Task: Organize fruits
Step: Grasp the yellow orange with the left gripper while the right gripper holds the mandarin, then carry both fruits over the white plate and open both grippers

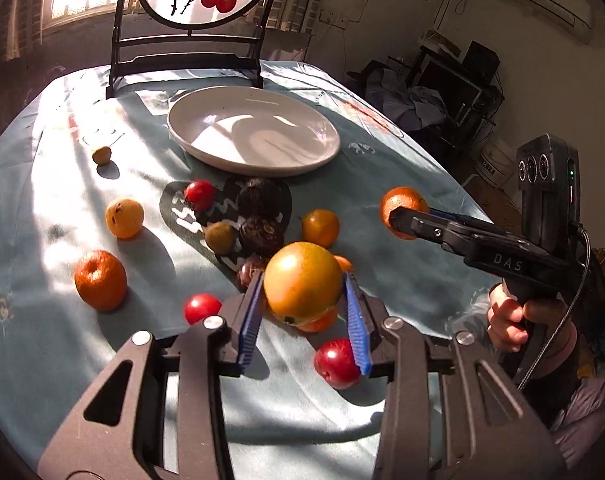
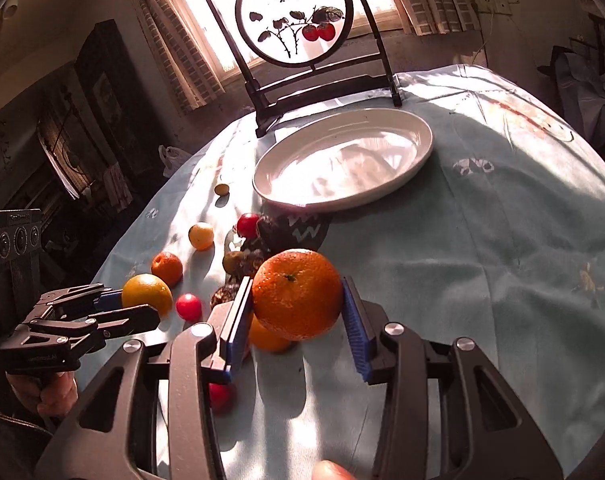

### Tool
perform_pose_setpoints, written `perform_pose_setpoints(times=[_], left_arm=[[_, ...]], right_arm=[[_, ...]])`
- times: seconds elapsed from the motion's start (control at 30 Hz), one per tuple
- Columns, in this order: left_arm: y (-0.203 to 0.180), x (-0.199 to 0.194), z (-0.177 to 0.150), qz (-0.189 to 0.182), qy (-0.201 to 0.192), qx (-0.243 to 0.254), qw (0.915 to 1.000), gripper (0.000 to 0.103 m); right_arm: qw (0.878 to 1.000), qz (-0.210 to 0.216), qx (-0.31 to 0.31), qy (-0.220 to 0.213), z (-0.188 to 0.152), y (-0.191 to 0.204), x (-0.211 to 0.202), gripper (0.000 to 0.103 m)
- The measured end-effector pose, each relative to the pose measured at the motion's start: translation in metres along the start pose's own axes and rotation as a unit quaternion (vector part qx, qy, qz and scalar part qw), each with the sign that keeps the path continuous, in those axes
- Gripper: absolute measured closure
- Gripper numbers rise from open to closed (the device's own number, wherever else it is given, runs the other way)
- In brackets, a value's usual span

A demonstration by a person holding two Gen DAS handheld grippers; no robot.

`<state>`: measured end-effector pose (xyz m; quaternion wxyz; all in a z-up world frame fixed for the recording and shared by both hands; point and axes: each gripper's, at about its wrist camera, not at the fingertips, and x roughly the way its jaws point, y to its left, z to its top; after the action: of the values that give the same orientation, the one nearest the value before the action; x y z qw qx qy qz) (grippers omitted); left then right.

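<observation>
Both claws are gripping fruit above the table.
Left claw [image 1: 302, 300] is clasping a yellow-orange round fruit [image 1: 302, 280]; right claw [image 2: 298, 312] is squeezing a dimpled orange mandarin [image 2: 298, 294], near the white oval plate [image 2: 416, 160].

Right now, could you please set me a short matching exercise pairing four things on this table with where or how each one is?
Things:
1. yellow-green orange
2. deep orange tangerine
3. white plate
4. round painted screen

States:
A. stands behind the plate
B. held in the right gripper
C. bare, no fruit on it
D. held in the left gripper

Pairs: 1-D, 2-B, 3-C, 4-A
</observation>
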<state>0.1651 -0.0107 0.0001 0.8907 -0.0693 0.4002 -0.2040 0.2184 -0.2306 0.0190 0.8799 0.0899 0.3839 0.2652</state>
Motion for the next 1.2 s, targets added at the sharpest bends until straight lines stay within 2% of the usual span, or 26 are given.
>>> perform_pose_setpoints(times=[0.07,0.13,0.27,0.47,0.67,0.7,0.73,0.77,0.8,0.87,0.97,1.03,1.2], left_arm=[[0.014,0.018,0.036,0.002,-0.004,-0.012,0.9999,0.064],[0.026,0.043,0.071,0.021,-0.001,-0.017,0.9996,0.064],[0.043,0.097,0.12,0.058,0.032,-0.02,0.9976,0.064],[0.052,0.156,0.141,0.094,0.087,-0.003,0.9918,0.064],[0.059,0.178,0.139,0.109,0.109,-0.003,0.988,0.063],[0.059,0.178,0.139,0.113,0.11,-0.004,0.9875,0.063],[0.059,0.175,0.139,0.119,0.108,-0.004,0.9869,0.051],[0.057,0.169,0.14,0.128,0.099,-0.002,0.9868,0.037],[0.055,0.157,0.142,0.139,0.079,0.002,0.9871,0.025],[0.05,0.127,0.145,0.158,0.042,0.015,0.9864,0.011],[0.054,0.078,0.141,0.174,-0.001,0.016,0.9847,0.003],[0.063,0.05,0.131,0.182,-0.022,0.01,0.9831,0.002],[0.097,0.007,0.092,0.224,-0.035,-0.004,0.9739,0.002]], right_arm=[[1.0,-0.017,-0.003,-0.011,0.03,-0.008,0.02,0.059],[0.999,-0.042,-0.004,-0.01,0.057,-0.017,0.047,0.06],[0.995,-0.094,-0.019,0.005,0.086,-0.032,0.098,0.06],[0.994,-0.099,-0.023,0.04,0.089,-0.047,0.13,0.06],[0.993,-0.1,-0.028,0.054,0.086,-0.048,0.141,0.058],[0.993,-0.099,-0.028,0.051,0.086,-0.048,0.141,0.056],[0.994,-0.095,-0.028,0.047,0.086,-0.048,0.138,0.042],[0.995,-0.091,-0.026,0.04,0.087,-0.047,0.135,0.038],[0.996,-0.087,-0.024,0.03,0.088,-0.046,0.128,0.038],[0.996,-0.083,-0.02,0.01,0.089,-0.044,0.113,0.038],[0.996,-0.08,-0.023,-0.016,0.086,-0.038,0.09,0.038],[0.997,-0.07,-0.027,-0.024,0.078,-0.032,0.079,0.038],[1.0,-0.029,0.001,0.0,0.045,-0.025,0.061,0.038]])
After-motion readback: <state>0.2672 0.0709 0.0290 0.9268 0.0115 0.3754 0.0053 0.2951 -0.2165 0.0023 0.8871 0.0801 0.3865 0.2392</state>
